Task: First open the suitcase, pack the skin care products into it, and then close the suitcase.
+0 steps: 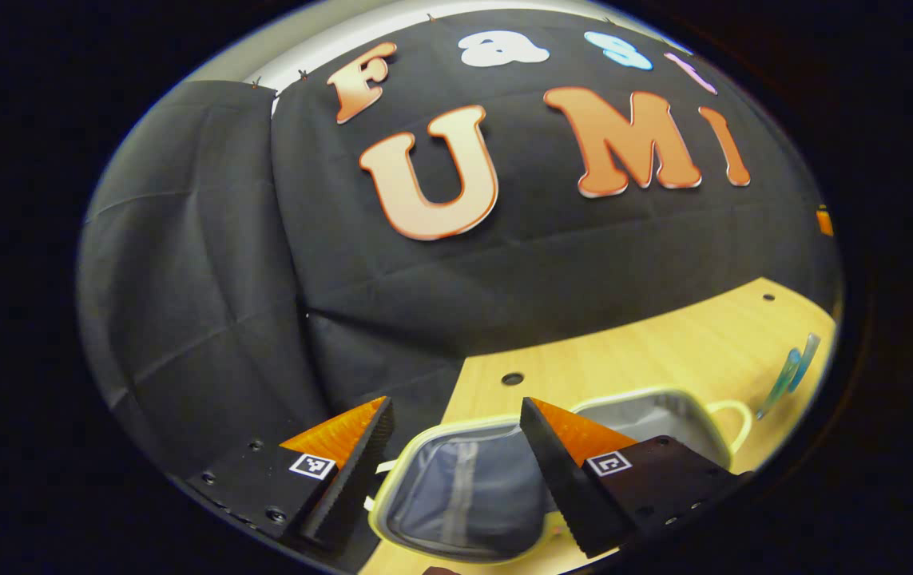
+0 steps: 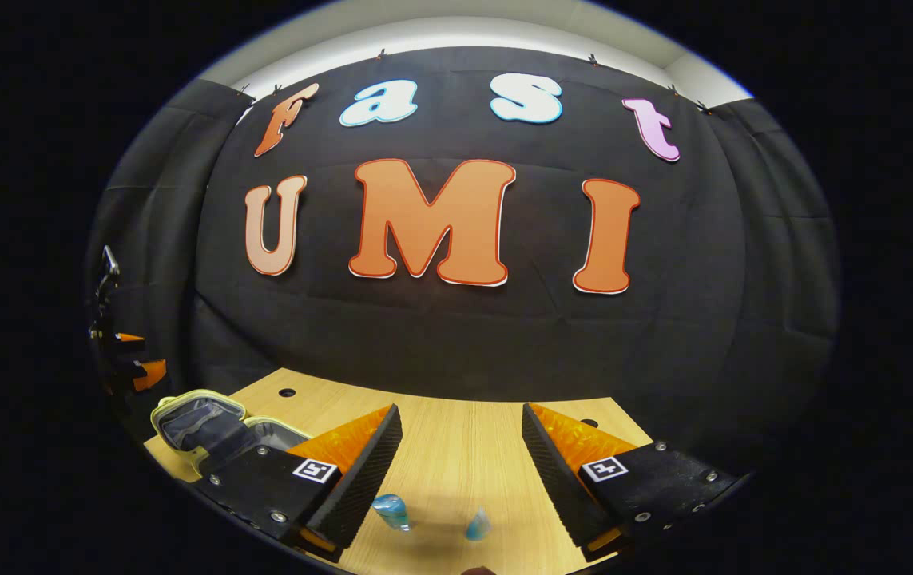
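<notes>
The suitcase [image 1: 464,425] lies open on the wooden table, with a pale yellow rim and grey-blue lining in both halves. My left gripper [image 1: 456,403] hovers open just above its near half, nothing between the fingers. Two blue-green skin care tubes [image 1: 790,374] lie past the suitcase handle [image 1: 732,419] at the right edge of the left gripper view. In the right gripper view, my right gripper [image 2: 460,410] is open over the table, with a blue bottle [image 2: 391,511] and a second small blue product [image 2: 478,525] lying below between its fingers. The suitcase [image 2: 192,423] sits to its left.
The wooden table [image 2: 456,447] has small round holes [image 1: 513,378] near its far edge, which meets the black cloth wall. The left gripper [image 2: 130,358] shows at the far left of the right gripper view, above the suitcase.
</notes>
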Action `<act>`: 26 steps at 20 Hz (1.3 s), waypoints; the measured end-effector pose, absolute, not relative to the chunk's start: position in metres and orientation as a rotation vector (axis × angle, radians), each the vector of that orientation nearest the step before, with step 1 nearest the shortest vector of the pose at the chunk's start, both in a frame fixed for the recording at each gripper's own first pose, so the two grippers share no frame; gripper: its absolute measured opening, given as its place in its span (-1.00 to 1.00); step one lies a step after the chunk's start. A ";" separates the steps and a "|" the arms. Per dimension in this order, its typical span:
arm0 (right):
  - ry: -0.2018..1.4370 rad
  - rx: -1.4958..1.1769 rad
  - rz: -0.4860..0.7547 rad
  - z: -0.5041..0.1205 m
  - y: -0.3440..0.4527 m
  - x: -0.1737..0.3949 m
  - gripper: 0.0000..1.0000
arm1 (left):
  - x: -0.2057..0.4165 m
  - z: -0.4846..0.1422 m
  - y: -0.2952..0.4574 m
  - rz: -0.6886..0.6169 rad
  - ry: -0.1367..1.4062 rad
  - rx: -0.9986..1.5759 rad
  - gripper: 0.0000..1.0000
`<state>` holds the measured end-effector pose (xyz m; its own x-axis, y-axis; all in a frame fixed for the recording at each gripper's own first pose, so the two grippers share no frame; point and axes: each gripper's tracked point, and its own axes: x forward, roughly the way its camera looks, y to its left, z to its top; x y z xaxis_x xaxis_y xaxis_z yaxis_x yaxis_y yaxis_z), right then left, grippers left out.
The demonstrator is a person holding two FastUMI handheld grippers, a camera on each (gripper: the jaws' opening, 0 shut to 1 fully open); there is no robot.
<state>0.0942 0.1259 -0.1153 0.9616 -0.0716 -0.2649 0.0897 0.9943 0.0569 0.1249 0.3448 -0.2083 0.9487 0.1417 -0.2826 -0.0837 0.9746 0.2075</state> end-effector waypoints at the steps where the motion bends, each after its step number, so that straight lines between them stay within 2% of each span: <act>1: 0.271 0.067 -0.073 -0.119 0.121 0.092 0.91 | 0.123 -0.200 0.323 0.104 0.282 0.184 1.00; 5: 0.289 0.067 -0.009 -0.134 0.109 0.079 0.91 | 0.107 -0.190 0.225 0.031 0.242 0.119 0.96; 13: 0.321 0.050 0.118 -0.164 0.092 0.052 0.92 | 0.073 -0.212 0.076 -0.090 0.257 0.072 0.96; 19: 0.339 0.047 0.195 -0.196 0.099 0.031 0.92 | 0.059 -0.267 -0.013 -0.202 0.295 0.062 0.96; 26: 0.366 0.025 0.255 -0.242 0.113 0.023 0.92 | 0.069 -0.336 -0.067 -0.260 0.350 0.048 0.97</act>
